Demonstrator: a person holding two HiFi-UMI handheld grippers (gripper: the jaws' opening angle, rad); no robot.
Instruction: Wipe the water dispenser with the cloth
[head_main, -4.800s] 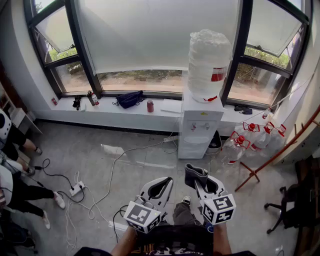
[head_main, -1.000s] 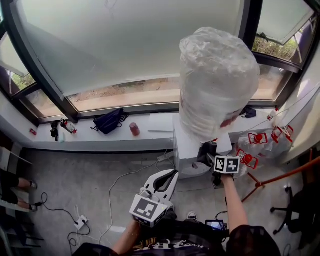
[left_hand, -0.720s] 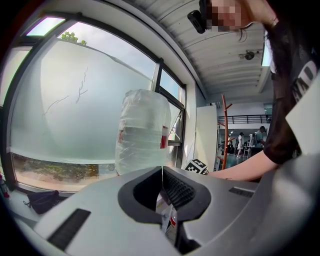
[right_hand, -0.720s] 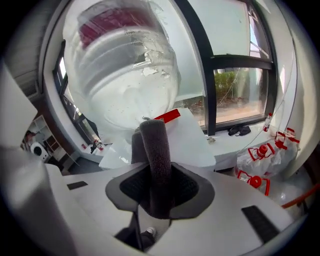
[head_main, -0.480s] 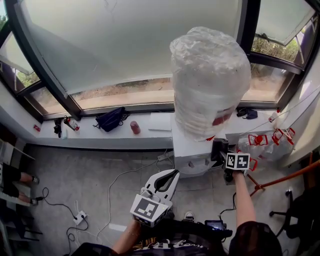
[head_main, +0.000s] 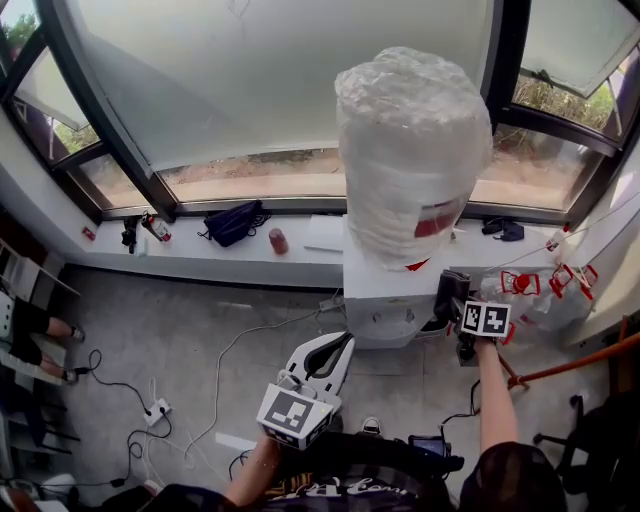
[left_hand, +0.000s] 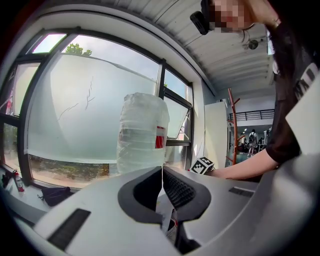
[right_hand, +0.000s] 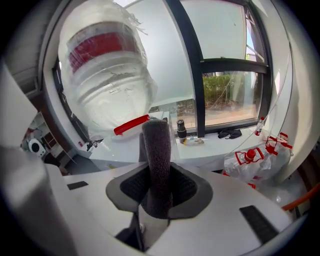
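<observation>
The cloth (right_hand: 159, 160), a dark grey, nubby roll of towelling, was clamped upright between the jaws of the right gripper (right_hand: 159, 182). In the head view it was held at the 3 o'clock side of the water dispenser (head_main: 385, 305), a white box-shaped cabinet. Whether cloth and cabinet touched could not be told. On the cabinet a large bottle (head_main: 412, 150) was seated, a rounded cylinder wrapped in crinkled clear film and marked with a red label. The left gripper (head_main: 338, 350), of smooth white plastic with ribbed black pads, was held at 7 o'clock of the dispenser and apart from it, its jaws pressed together on nothing. At 10 o'clock of the dispenser, a red can (head_main: 279, 241) and a soft dark bag (head_main: 232, 222) were set on the white sill (head_main: 200, 255). At 3 o'clock, clear bottles (head_main: 540, 290) with red caps were heaped together.
</observation>
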